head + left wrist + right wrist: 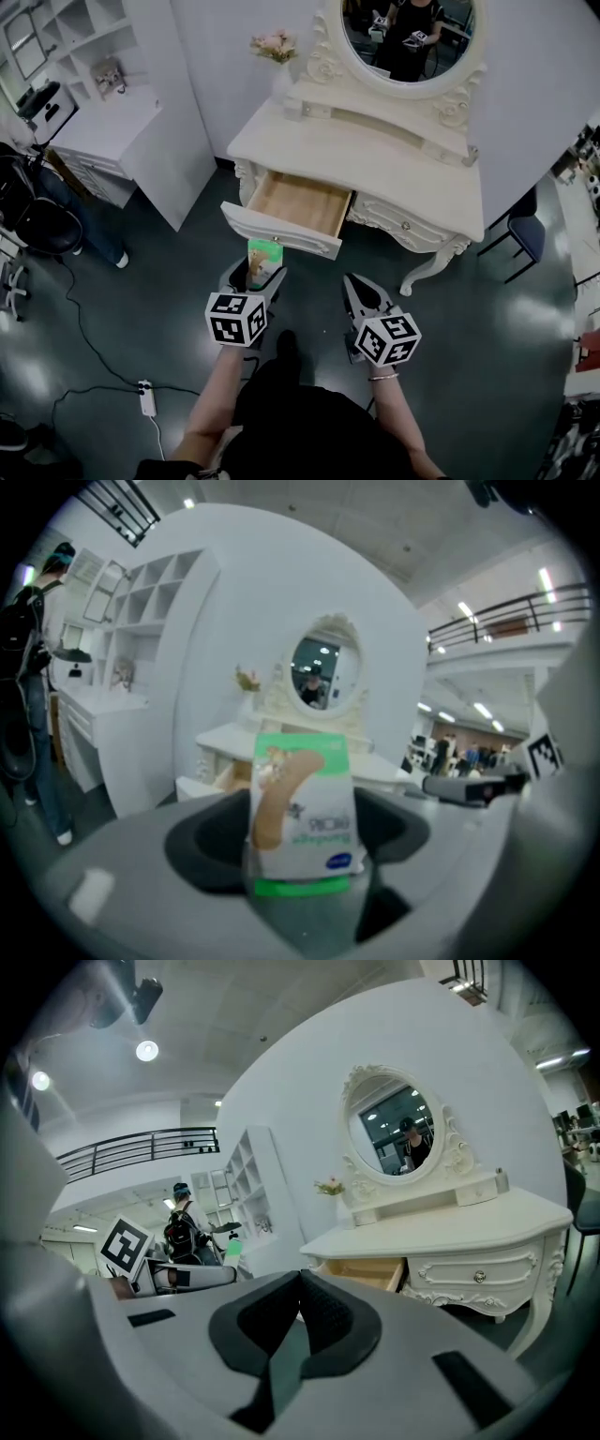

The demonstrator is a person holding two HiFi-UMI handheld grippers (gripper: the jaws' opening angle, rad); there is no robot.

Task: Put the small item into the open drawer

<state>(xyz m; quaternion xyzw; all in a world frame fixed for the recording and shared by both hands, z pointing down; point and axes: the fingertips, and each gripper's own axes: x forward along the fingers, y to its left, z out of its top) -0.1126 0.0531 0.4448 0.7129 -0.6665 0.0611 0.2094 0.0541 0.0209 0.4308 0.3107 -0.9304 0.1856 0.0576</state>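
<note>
My left gripper is shut on a small green-and-white packet, which stands upright between its jaws. It hovers just in front of and below the open wooden drawer of the cream dressing table. My right gripper is shut and holds nothing; it hangs to the right of the left one, short of the table. In the right gripper view the open drawer shows ahead, slightly right, and the left gripper with the packet sits at the left.
An oval mirror and flowers stand on the table. White shelving and a black chair are at the left, a blue chair at the right. A cable and power strip lie on the dark floor.
</note>
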